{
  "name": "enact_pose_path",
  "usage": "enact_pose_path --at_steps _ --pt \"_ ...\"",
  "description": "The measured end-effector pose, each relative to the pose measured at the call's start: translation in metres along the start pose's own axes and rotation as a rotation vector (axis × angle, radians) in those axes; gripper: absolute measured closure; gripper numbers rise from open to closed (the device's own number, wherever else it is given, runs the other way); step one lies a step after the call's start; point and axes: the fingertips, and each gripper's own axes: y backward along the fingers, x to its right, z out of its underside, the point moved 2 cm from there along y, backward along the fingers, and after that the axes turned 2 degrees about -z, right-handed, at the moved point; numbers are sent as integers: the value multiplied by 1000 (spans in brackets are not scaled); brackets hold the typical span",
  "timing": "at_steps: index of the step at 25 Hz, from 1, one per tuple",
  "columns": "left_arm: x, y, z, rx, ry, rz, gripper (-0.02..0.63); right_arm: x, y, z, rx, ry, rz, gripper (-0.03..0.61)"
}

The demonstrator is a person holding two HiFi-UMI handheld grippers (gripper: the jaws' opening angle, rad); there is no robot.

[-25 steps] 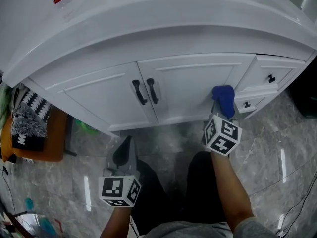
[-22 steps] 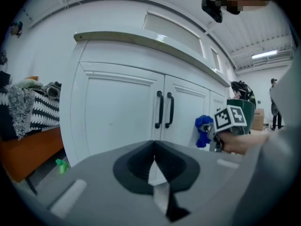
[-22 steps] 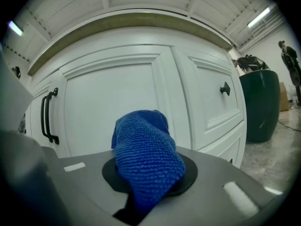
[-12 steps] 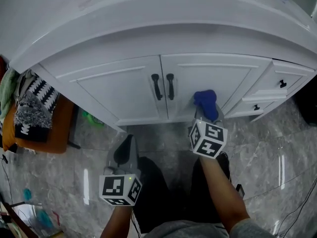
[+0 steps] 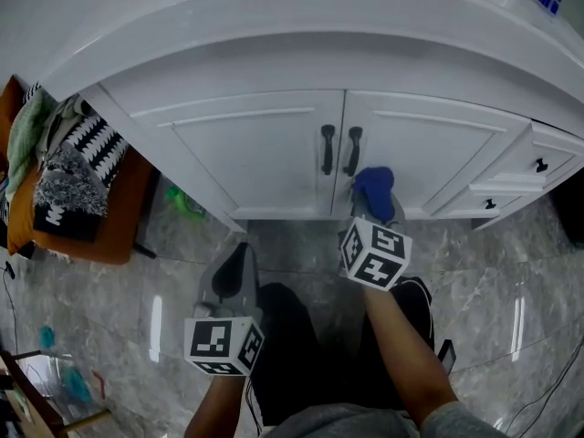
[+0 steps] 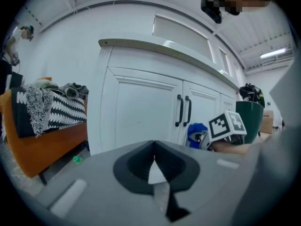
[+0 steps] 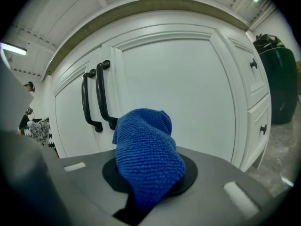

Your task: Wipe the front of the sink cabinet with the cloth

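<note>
Now right claw [image 5: 374, 215] clamps cloth [image 5: 372, 186] by cabinet [image 5: 246, 153] front.
Handles [image 5: 339, 150] sit just left of it; left claw [image 5: 234, 276] hangs closed on nothing, well apart from cabinet.

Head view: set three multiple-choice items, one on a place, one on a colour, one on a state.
1. Where is the cloth?
A. on the floor
B. in the right gripper, before the right door
C. on the counter

2. The door handles are:
A. black
B. gold
C. white

3. The left gripper is:
A. shut on the cloth
B. wide open
C. shut, empty

B: the blue cloth sticks out of its jaws beside the handles.
A: both handles show dark against the white doors.
C: its jaws meet with nothing between them.
</note>
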Motion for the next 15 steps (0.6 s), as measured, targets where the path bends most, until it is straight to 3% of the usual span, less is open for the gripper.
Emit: enact_pose_path --at_steps 6,15 --pt "-17 8 7 -7 15 -24 604 -4 3 2 4 -60 60 532" --pt "-37 21 7 4 23 -54 604 -50 -3 21 -78 -16 -20 531"
